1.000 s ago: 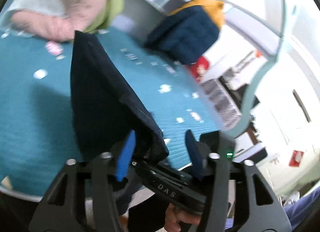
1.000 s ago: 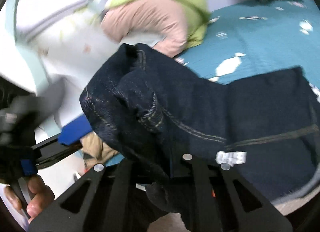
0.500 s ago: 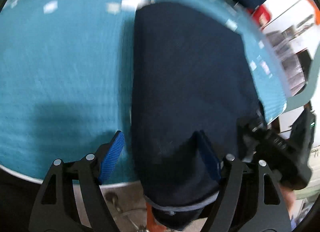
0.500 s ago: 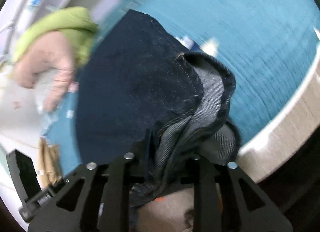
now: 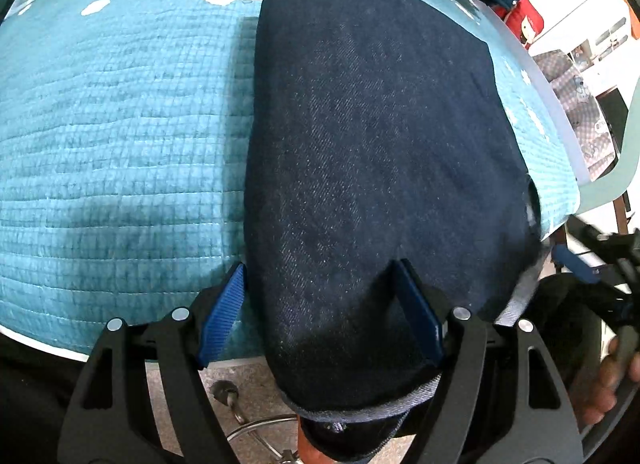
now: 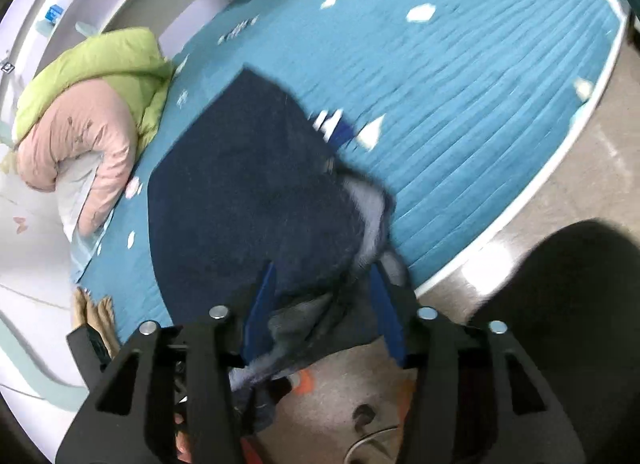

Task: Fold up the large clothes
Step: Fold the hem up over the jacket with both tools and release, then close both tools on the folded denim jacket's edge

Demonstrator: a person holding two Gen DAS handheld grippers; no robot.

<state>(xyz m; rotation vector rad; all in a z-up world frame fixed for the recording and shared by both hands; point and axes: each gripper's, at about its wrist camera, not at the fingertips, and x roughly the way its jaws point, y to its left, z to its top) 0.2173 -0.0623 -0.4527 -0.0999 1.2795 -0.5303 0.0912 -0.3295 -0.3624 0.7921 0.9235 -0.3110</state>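
Dark jeans (image 5: 372, 136) lie folded mid-frame on the teal quilted bed (image 5: 120, 112). Left tongs (image 5: 320, 316) stand apart astride the hem; right tongs (image 6: 324, 304) are opening around loose denim. Rolled bedding (image 6: 88, 112) sits upper left.

jeans (image 5: 372, 136) on quilt (image 5: 120, 124) (end overhangs near edge) | jacket (image 6: 92, 104) at far side

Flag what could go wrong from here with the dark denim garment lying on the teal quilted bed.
1. The dark blue denim garment hangs over the edge of the teal quilted bed cover; with the right gripper opening, that end might slide to the floor.
2. Denim lies between the open left gripper pads; pulling away could drag the fold.
3. Bunched fabric near the right gripper may leave the fold uneven.
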